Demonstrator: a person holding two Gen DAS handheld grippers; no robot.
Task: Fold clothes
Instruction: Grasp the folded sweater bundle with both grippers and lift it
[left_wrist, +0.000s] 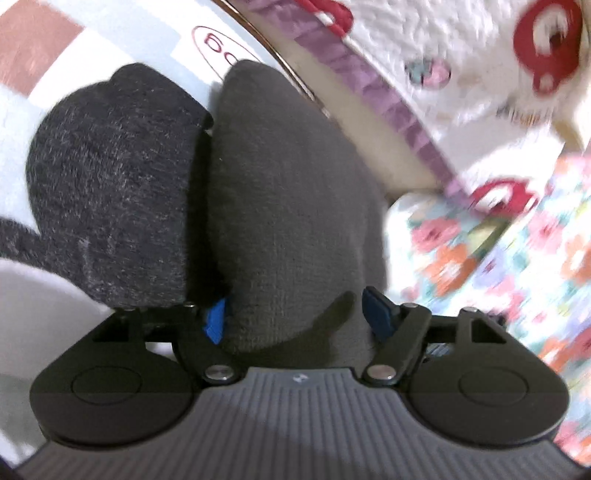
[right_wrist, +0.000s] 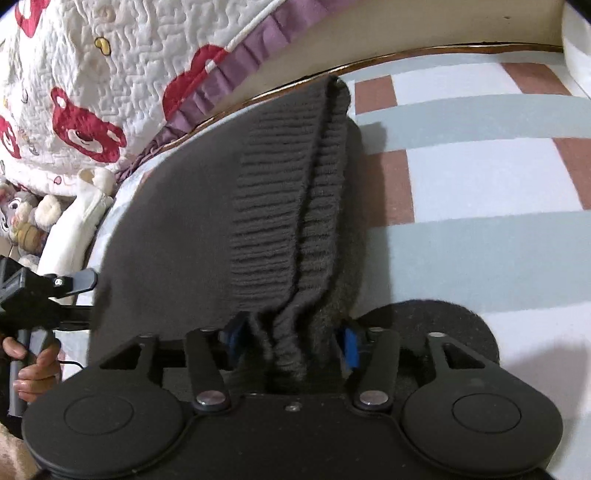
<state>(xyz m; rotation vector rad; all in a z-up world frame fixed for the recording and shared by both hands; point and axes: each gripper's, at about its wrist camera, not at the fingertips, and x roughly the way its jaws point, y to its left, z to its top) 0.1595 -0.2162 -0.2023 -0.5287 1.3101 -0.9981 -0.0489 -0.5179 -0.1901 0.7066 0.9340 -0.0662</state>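
Observation:
A dark grey knit sweater (left_wrist: 288, 192) lies folded on the checked bed sheet (left_wrist: 22, 122). A darker, heathered layer (left_wrist: 99, 177) of it shows on the left. My left gripper (left_wrist: 295, 314) stands open over the near edge, blue pads on either side of the fabric, and the right pad (left_wrist: 376, 310) is clear of it. In the right wrist view the sweater's ribbed hem (right_wrist: 280, 206) runs away from me and bunches between the blue pads of my right gripper (right_wrist: 291, 341). Its jaws stand apart and do not pinch the cloth. A hand (right_wrist: 33, 369) holds the left gripper (right_wrist: 85, 280) at the sweater's left edge.
A white quilted cover with red bears and a purple frill (right_wrist: 122, 85) hangs past the bed's wooden edge (right_wrist: 424, 50). Floral fabric (left_wrist: 498, 258) lies on the right in the left wrist view. Plush toys (right_wrist: 26, 214) sit at the far left. The checked sheet (right_wrist: 480, 177) stretches to the right.

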